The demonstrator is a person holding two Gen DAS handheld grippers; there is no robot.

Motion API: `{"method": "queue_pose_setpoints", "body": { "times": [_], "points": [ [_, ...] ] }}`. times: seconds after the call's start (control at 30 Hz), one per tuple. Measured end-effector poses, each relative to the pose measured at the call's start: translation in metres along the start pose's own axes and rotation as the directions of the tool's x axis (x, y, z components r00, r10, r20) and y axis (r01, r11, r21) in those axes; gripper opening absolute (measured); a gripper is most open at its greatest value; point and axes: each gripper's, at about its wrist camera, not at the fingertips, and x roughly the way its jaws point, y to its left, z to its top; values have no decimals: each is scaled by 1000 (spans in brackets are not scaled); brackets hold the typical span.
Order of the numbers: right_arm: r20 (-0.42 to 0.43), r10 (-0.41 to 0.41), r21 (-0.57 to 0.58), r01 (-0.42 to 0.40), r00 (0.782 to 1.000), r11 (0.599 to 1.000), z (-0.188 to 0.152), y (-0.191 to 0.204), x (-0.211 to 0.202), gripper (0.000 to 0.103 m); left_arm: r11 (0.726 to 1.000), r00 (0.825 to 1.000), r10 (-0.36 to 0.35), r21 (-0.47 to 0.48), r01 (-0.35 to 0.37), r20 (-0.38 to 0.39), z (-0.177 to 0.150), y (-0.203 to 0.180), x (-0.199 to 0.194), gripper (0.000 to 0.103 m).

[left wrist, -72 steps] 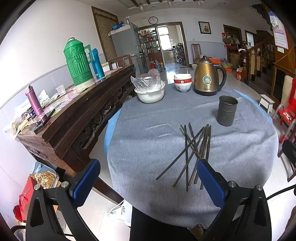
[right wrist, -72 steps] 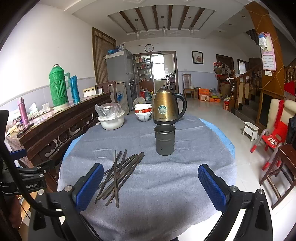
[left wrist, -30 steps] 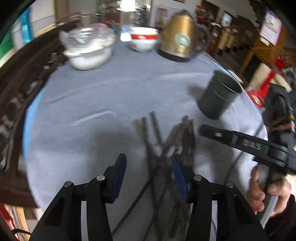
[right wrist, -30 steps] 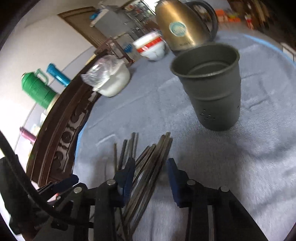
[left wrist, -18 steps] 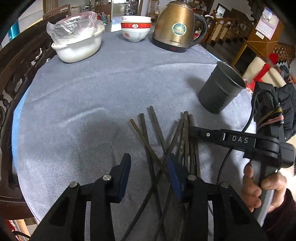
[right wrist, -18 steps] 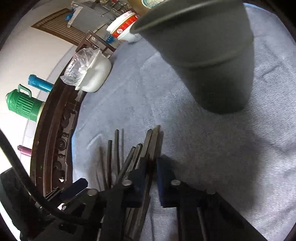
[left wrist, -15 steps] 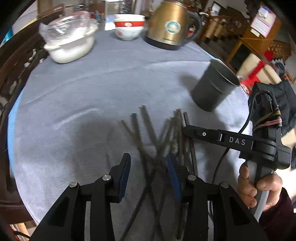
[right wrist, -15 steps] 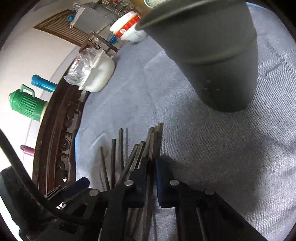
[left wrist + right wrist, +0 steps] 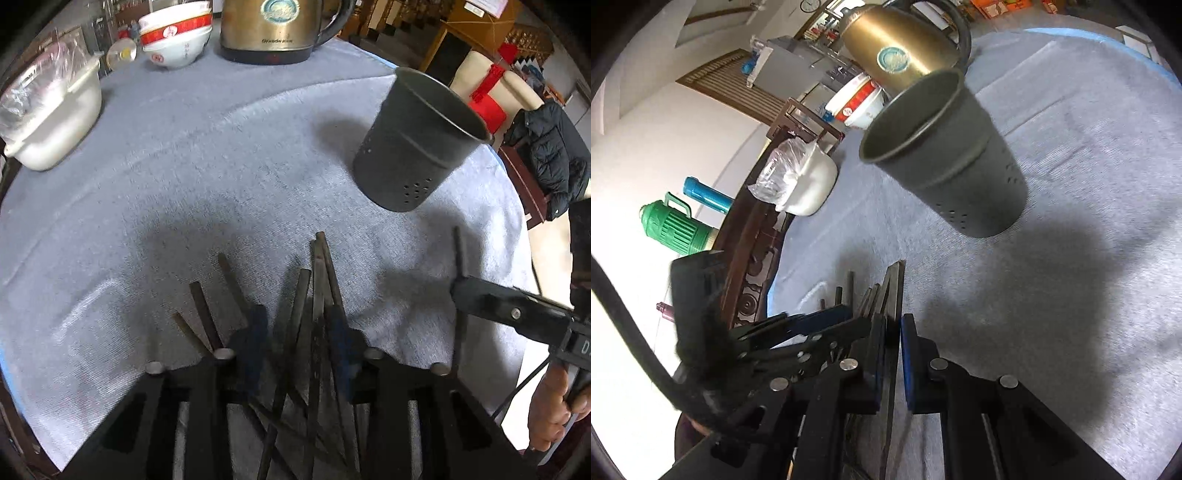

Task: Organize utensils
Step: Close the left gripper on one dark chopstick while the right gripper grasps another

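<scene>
Grey cloth (image 9: 221,155) covers the round table, sideboard (image 9: 750,251) alongside.

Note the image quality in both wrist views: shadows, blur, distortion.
Left wrist view: sharp, strong fisheye bending, soft shadows on the grey cloth beside the dark cup and over the chopsticks. Right wrist view: tilted, cup slightly smeared, a broad shadow beside it.

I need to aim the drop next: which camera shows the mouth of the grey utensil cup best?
The right wrist view: the grey utensil cup tips its open mouth towards that lens, showing the whole rim and the inner wall. The left wrist view shows the cup mostly from outside, with its rim nearly edge-on and only a sliver of the inside.
</scene>
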Motion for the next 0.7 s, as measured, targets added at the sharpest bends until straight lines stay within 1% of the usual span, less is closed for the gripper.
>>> {"method": "queue_pose_setpoints", "body": {
  "times": [0.03,0.13,0.23,0.33,0.4,0.47,0.57,0.63,0.7],
  "points": [
    [2,0,1,0,1000,1000,0,0,0,9,1000,1000,-18,-12,18,-12,1,3,1,12],
    [9,7,2,-7,1000,1000,0,0,-4,9,998,999,-35,-45,35,-7,2,13,-1,8],
    [36,8,-25,-7,999,1000,1,5,-14,9,996,998,-53,-74,55,36,1,23,-17,8],
    [71,33,-53,-29,997,998,4,13,-26,9,995,996,-38,-92,45,81,1,32,-36,8],
    [90,44,-67,-38,995,997,5,18,-33,9,993,993,-41,-102,52,111,3,32,-46,8],
    [109,59,-82,-51,992,995,7,24,-41,9,993,986,-54,-92,69,157,2,30,-67,8],
    [138,85,-110,-70,987,991,9,34,-56,9,992,972,-96,-59,111,213,-3,25,-96,8],
    [154,103,-132,-83,983,988,9,43,-64,9,991,964,-113,-39,126,239,-7,22,-107,8],
    [160,118,-153,-93,980,984,9,51,-69,9,992,962,-112,-34,124,250,-11,22,-112,8]
  ]
}}
